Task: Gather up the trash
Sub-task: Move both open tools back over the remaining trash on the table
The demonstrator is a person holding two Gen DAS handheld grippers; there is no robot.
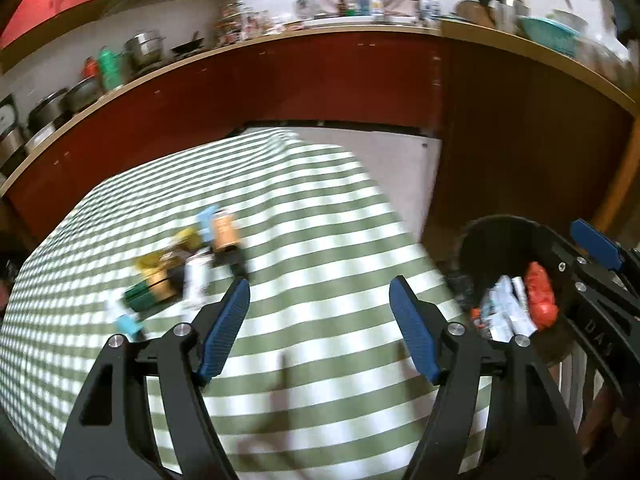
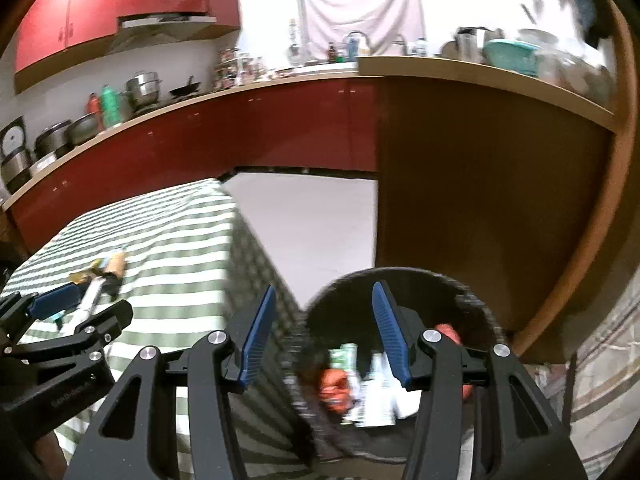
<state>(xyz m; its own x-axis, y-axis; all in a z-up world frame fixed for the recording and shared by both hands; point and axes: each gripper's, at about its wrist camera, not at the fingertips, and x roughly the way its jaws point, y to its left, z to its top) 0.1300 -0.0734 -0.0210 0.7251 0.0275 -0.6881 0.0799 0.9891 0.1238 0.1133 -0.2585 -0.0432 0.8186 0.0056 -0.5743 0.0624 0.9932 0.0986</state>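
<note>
Trash [image 1: 188, 268] lies on the table [image 1: 320, 240], ahead and to the left of my left claw [image 1: 320, 300], apart from its tips. I read that claw as released: blue ribbed pads [image 1: 224, 332] spread wide, only striped cloth between them. The pile is blurred; I can make out an orange cylinder, a yellow crumpled wrapper, a green and tan box, a white packet and a pale blue scrap, all bunched together. Beyond that I cannot tell what they are.

My right claw [image 2: 324, 336] hangs over the bin [image 2: 384, 280], which sits low beside the table's right edge. Its jaws also stand apart, nothing pressed between the pads; through the gap I see the bin's dark inside. The bin is round, black, with a mesh-like wall. Inside it, below and ahead of the right claw, lie a red-orange crumpled bag [image 2: 334, 388], white papery pieces and a green-printed packet. From the left wrist view the same bin [image 1: 500, 232] shows to the right of the left claw, with the right claw's blue pad over its far rim.

The table is covered in a soft cloth of green and white stripes, draping over the edge. Both claws are matte black plastic with silver pivot bolts.
</note>
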